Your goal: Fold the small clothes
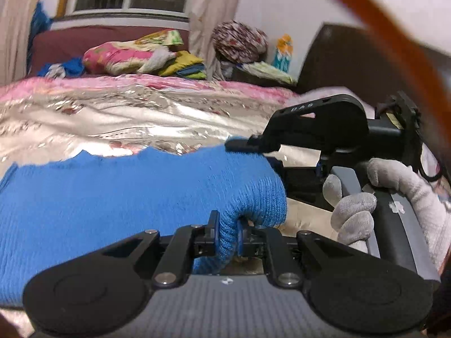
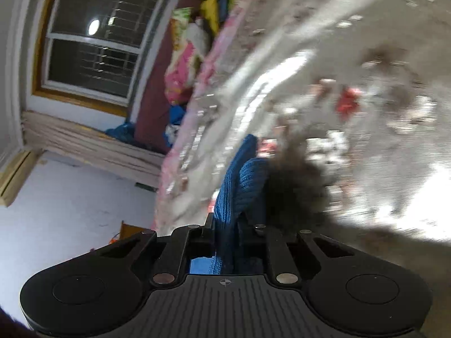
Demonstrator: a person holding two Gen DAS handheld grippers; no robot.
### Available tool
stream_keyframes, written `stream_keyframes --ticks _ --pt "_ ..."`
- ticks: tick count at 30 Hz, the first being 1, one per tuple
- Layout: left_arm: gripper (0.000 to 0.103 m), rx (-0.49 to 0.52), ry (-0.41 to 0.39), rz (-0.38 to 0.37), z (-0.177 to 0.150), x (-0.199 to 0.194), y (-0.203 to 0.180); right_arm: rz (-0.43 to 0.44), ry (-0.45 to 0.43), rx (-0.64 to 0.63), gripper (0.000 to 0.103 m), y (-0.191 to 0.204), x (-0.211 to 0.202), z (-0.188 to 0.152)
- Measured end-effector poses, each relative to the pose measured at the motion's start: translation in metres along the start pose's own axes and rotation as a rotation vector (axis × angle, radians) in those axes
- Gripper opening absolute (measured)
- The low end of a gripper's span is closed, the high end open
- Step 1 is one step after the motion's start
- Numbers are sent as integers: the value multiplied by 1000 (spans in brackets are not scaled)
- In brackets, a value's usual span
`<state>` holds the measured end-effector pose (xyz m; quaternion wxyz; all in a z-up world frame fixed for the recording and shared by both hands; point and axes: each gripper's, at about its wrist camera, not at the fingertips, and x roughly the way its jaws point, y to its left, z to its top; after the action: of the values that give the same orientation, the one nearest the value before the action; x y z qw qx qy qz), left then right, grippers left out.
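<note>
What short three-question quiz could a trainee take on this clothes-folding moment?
1. True or false: the left gripper is shut on the blue knit garment.
2. What covers the hand holding the right gripper? A) bare B) light grey glove C) black mitten
3. Fill in: the garment lies over a shiny floral ____.

Key: 1 true; 2 B; 3 bedspread.
</note>
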<state>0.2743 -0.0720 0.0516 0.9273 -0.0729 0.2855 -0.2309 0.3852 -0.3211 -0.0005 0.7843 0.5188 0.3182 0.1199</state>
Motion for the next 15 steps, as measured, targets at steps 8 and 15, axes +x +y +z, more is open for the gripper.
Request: stream_keyframes --ticks 8,15 --pt "19 -188 -99 9 4 -44 59 47 59 -128 14 79 33 -35" --pt "19 -320 -147 84 -15 -76 121 27 153 -254 14 129 91 -86"
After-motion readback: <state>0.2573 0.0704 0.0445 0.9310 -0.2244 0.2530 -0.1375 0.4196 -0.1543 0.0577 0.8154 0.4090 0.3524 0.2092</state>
